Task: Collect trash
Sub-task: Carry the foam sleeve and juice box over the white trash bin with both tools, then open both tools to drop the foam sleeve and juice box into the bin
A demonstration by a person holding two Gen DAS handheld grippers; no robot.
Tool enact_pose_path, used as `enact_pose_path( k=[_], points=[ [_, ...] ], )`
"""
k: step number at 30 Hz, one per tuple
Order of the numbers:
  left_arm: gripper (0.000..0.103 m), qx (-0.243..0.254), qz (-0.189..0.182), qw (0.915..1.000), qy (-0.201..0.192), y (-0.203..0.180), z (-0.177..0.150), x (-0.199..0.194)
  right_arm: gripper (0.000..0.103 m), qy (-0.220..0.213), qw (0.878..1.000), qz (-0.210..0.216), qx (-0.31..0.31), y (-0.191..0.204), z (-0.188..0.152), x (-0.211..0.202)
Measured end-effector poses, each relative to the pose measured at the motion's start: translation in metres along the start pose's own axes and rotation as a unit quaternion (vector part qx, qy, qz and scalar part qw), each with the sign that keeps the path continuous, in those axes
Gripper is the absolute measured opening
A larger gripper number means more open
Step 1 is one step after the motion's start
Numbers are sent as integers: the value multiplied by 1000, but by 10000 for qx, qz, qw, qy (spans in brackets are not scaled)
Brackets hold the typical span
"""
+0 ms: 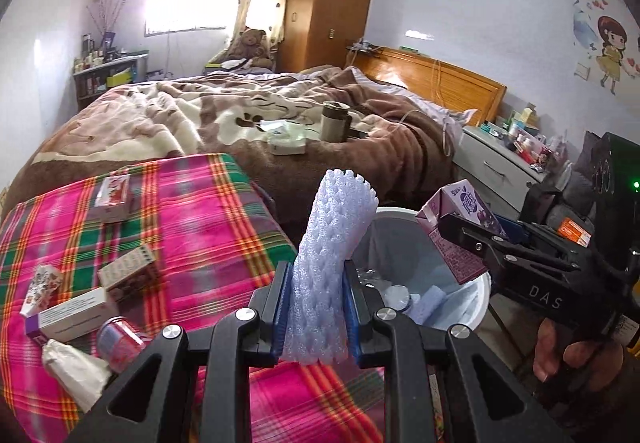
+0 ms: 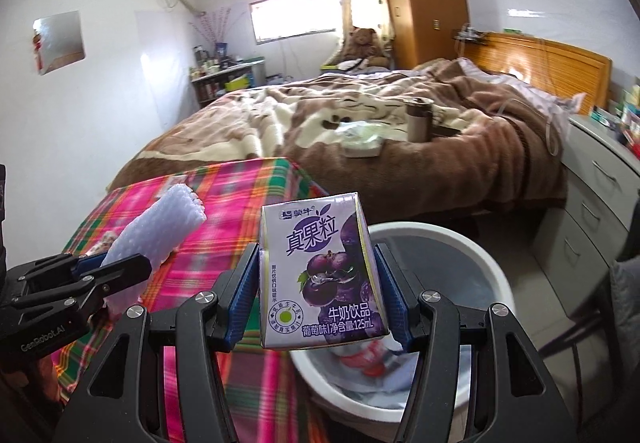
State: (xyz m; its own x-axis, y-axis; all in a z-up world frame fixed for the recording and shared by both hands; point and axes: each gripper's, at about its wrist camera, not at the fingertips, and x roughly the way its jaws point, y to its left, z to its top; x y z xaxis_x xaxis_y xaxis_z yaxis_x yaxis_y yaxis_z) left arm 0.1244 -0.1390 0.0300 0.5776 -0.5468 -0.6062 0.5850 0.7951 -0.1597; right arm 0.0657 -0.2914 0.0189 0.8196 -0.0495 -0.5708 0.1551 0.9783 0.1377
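My left gripper [image 1: 316,307] is shut on a white foam net sleeve [image 1: 332,255], which stands upright between the blue pads at the edge of the plaid table. In the right wrist view that sleeve [image 2: 160,227] shows at the left, held by the left gripper [image 2: 116,275]. My right gripper [image 2: 320,295] is shut on a purple grape milk carton [image 2: 320,275], held over the near rim of the white trash bin [image 2: 472,243]. From the left wrist view the carton [image 1: 460,235] hangs over the bin [image 1: 476,307], which holds several discarded items.
On the plaid tablecloth [image 1: 192,219] lie several boxes [image 1: 68,315], a small jar [image 1: 120,339] and a white wrapper [image 1: 76,371]. Behind stands a bed with a brown blanket [image 1: 224,111], bearing a mug [image 1: 334,121]. A grey drawer unit [image 2: 600,195] is at right.
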Motion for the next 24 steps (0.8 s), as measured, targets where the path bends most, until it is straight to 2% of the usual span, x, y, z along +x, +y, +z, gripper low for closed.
enact_pose_path(
  k=[8, 24],
  points=[
    [25, 163, -360, 9989, 243, -39, 5, 38, 57, 217, 9984, -406, 342, -39, -12, 4],
    [25, 345, -521, 9958, 676, -79, 2, 97, 58, 585, 9932, -802, 602, -76, -28, 17]
  ],
)
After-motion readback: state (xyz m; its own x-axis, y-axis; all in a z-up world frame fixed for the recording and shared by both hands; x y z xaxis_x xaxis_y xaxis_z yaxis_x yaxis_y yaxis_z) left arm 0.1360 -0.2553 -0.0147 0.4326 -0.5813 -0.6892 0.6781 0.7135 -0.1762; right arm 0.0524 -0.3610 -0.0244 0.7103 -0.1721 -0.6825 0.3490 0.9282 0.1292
